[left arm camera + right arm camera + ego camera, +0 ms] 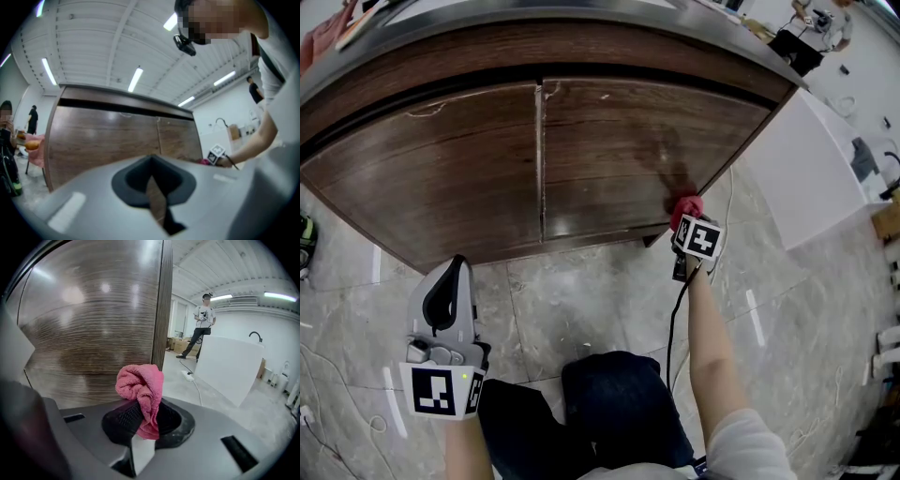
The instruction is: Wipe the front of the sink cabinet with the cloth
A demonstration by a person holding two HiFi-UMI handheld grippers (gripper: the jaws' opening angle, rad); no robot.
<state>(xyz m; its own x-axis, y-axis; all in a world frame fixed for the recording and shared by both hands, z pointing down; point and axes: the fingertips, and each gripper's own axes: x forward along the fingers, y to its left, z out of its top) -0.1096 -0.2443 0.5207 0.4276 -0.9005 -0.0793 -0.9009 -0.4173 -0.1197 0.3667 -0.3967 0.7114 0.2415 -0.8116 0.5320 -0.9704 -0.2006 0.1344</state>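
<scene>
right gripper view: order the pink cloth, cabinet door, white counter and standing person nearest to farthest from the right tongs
1. pink cloth, clamped in the tongs
2. cabinet door, just behind the cloth, left
3. white counter, right
4. standing person, far back, centre-right

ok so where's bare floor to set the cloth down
The barest patch is the floor between the cabinet base, the left gripper and the right gripper, ahead of the knee. Another strip lies right of the right arm, up to the white block. It is crowded by the cable under the right gripper and by the thin wires far left.
</scene>
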